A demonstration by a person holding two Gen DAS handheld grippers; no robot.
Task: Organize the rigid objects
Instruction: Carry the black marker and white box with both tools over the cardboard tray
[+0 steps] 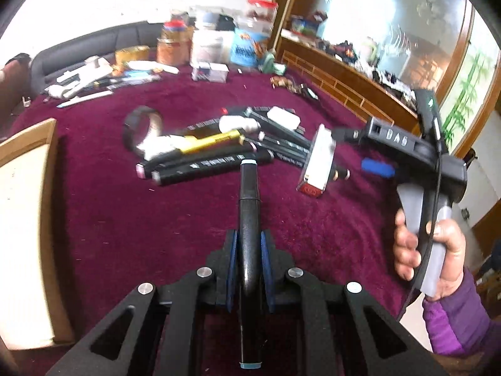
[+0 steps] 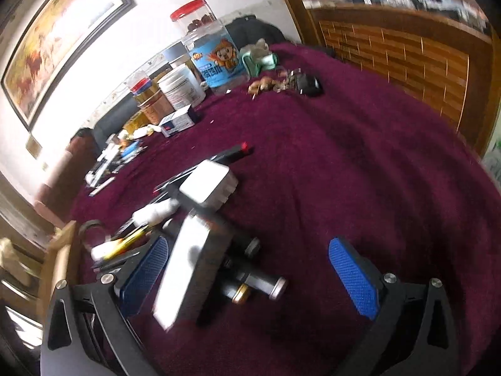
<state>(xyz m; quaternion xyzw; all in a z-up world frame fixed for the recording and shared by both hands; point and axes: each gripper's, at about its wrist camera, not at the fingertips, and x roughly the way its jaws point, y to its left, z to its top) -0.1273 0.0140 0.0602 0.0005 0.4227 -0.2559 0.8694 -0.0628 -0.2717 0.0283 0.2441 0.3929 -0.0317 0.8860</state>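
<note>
Marker (image 1: 249,219) sits clamped lengthwise in your left gripper (image 1: 249,250), its jaws closed on the black barrel and the capped tip pointing out over the maroon cloth (image 1: 156,219). Your right gripper (image 2: 247,282) hovers with jaws wide open and nothing held, low over a white box (image 2: 184,266) and a small metal-capped tube (image 2: 266,283).

The rest of the clutter lies in one loose pile (image 1: 219,144) just ahead of the held marker: more markers, a gold pen, a white bottle, a dark ring. A pale wooden tray (image 1: 25,219) waits at the left edge, and it is likely where your marker is bound.

Risks from here: the jaws hold the marker along its length rather than across it, so a quick swing or tilt could let the smooth barrel slide out forward. The long tip could also clip the pile as you turn toward the tray. On the right, the open jaws straddle two things at once, and closing now might pinch the box and tube together or knock one aside. Both views are smeared, so exact clearances are hard to judge.

Only the left view shows your hand (image 1: 432,250) and purple sleeve on the right tool's handle, and the held marker. Only the right view shows the tube beside the box, and a framed picture (image 2: 62,37) on the wall.
</note>
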